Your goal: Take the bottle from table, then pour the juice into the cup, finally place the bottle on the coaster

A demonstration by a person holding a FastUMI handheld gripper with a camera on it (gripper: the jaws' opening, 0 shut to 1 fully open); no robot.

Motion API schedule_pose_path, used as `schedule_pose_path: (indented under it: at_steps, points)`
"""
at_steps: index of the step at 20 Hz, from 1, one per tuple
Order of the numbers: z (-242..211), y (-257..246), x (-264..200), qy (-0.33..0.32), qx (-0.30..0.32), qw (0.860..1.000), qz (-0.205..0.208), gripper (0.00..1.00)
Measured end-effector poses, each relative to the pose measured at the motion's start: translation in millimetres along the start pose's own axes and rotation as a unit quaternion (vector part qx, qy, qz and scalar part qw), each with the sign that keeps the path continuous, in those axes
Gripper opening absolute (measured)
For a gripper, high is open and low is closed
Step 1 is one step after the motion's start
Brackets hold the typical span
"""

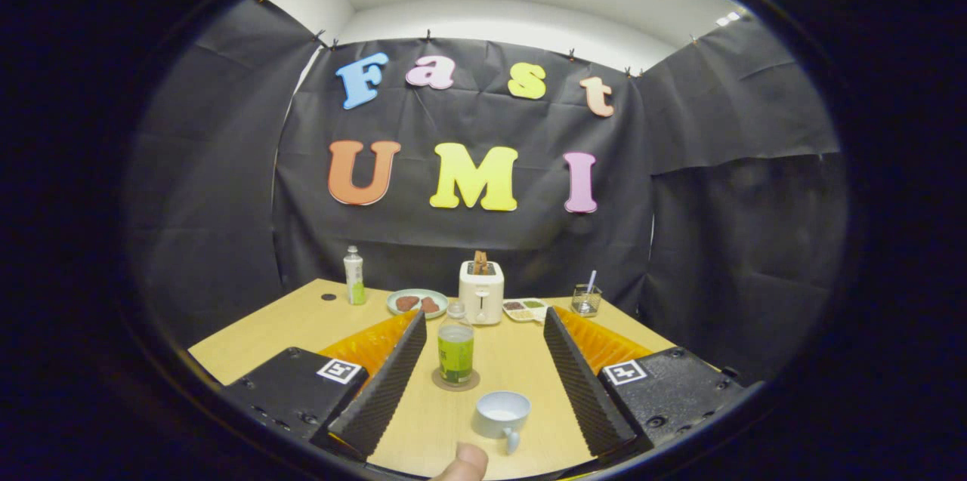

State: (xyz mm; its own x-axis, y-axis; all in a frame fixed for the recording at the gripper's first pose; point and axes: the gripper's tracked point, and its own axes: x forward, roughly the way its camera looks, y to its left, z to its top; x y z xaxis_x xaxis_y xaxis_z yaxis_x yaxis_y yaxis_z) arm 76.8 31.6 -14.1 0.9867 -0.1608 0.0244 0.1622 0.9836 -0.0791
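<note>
Far bottle (353, 275): stands upright at the back left of the table (257, 334), well apart from the fingers; it looks not to be the one for this task.
Plate (417, 302): lies just left of the toaster (481, 291), with brown pieces on it.
Bottle (455, 345): clear plastic with a green label, upright on the round coaster (455, 381), between the two fingers and a little ahead.
Handling: probably light and a bit smooth; thin walls may give under strong pressing, so a hold at the labelled middle seems safest.
Cup (501, 414): pale, with its handle toward the camera, just in front of the bottle.
Gripper (483, 375): wide open, holding nothing; both fingers are apart from the bottle.
Thumb (462, 464): a fingertip of the person shows near the cup.
</note>
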Motion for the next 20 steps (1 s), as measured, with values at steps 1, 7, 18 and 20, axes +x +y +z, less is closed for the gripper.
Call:
schedule_pose_path:
  at_steps: [1,7,18,20]
  points:
    - [-1.1,-5.0,-5.1,-0.003,-0.001,1.000,-0.004,1.00]
    - [-29.9,-12.2,-24.0,0.019,0.017,1.000,0.016,1.00]
    - [-14.6,-21.4,-80.7,-0.009,0.019,1.000,0.022,1.00]
    - [-14.5,-18.9,-84.8,-0.012,0.003,1.000,0.022,1.00]
